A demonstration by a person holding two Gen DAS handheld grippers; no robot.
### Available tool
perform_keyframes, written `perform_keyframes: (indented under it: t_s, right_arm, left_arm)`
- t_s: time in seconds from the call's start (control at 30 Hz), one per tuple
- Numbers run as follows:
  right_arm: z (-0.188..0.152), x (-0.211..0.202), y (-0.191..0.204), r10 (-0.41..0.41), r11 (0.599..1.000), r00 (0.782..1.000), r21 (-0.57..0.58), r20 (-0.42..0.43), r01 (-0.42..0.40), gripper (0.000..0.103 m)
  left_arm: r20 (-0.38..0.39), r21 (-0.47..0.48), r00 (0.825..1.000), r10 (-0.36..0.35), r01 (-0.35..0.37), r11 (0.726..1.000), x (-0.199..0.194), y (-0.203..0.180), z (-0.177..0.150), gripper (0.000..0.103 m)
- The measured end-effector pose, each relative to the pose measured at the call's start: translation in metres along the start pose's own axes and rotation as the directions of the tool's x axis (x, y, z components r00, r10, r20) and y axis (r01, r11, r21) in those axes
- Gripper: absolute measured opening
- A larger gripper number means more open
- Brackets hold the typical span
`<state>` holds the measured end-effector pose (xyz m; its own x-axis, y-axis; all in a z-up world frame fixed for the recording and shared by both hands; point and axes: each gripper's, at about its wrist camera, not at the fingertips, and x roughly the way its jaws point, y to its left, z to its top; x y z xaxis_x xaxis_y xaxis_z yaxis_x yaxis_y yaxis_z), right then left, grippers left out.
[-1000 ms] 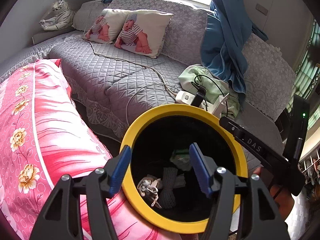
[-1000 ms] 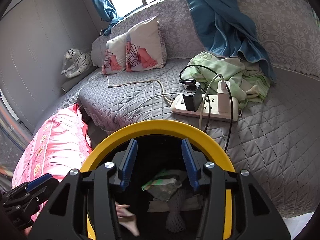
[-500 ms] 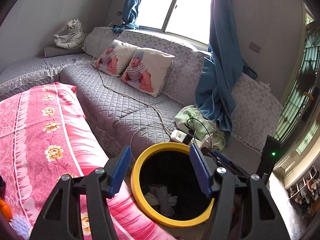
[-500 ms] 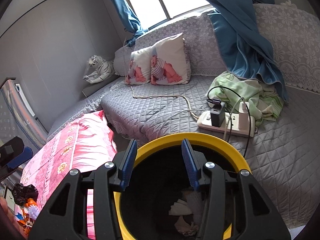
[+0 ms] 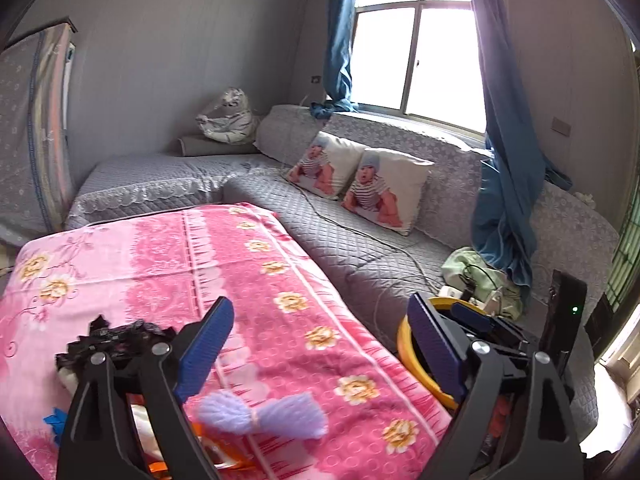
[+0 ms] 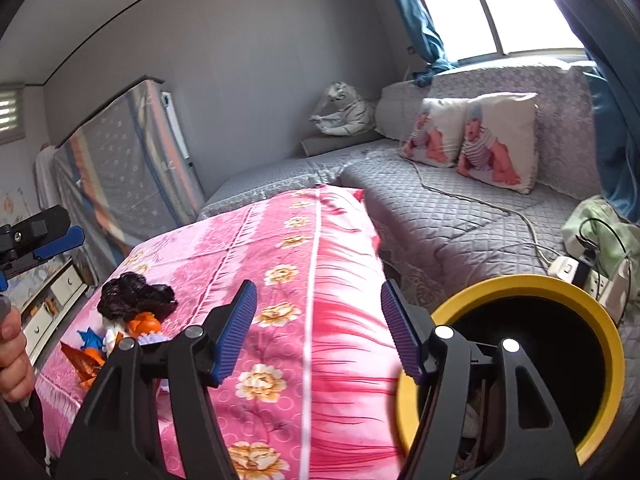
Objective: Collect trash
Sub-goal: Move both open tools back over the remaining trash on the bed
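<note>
A: Where does each claw stand?

B: The left claw point(image 5: 320, 348) is spread wide with nothing between its blue pads; its jaws have just been opening. The right claw point(image 6: 320, 332) is also spread and empty, its jaws likewise just opened. Both point over the pink blanket point(image 5: 248, 272), likely because the remaining litter lies there.

A: And the litter itself?

B: It sits in a heap at the near left corner of the blanket: a crumpled black bag point(image 6: 136, 296), some orange scraps point(image 6: 144, 325) touching it, a blue bit beside those. A purple tuft of yarn point(image 5: 262, 414) lies just ahead of the left claw.

A: What about the bin?

B: The bin point(image 6: 568, 284), black inside with a yellow rim, stands between the blanket and the grey sofa point(image 6: 460, 216), at the right claw's side. That seems handy: a short swing from pile to bin. Pale crumpled pieces show low inside it, though most of the inside is dark.

A: Anything else nearby?

B: A power strip point(image 6: 576, 272) with plugs rests on the sofa just behind the rim.
</note>
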<state>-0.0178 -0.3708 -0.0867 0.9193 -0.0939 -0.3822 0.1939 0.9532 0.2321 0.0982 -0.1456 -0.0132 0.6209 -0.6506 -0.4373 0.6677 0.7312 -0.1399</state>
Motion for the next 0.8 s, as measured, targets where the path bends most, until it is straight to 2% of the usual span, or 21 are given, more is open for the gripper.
perform_keyframes:
  t_s: [0.17,0.33,0.53,0.67,0.8]
  right_arm:
    - [-0.005,0.008,0.039,0.091,0.991,0.995,-0.092,-0.032,-0.094,0.07]
    - [-0.017,0.013,0.07,0.137,0.973,0.988,-0.177,-0.076,-0.148,0.072]
    - [-0.035,0.021,0.095,0.189,0.942,0.972,-0.255,-0.14,-0.22,0.072]
    - [-0.045,0.027,0.106,0.218,0.918,0.96,-0.296,-0.177,-0.263,0.072]
    - [-0.049,0.036,0.112,0.223,0.913,0.954,-0.3,-0.201,-0.277,0.072]
  left_arm:
    - [0.04,-0.011,0.987,0.157,-0.156,0.988,-0.038,0.046,-0.023,0.095]
    - [0.011,-0.054,0.969,0.246,-0.246,0.968,-0.057,0.083,-0.05,0.095]
    - [-0.027,-0.108,0.967,0.252,-0.253,0.961,-0.068,0.111,-0.089,0.095]
    - [-0.059,-0.101,0.97,0.236,-0.241,0.965,-0.067,0.117,-0.108,0.095]
    - [-0.07,-0.091,0.972,0.224,-0.23,0.969,-0.062,0.119,-0.115,0.095]
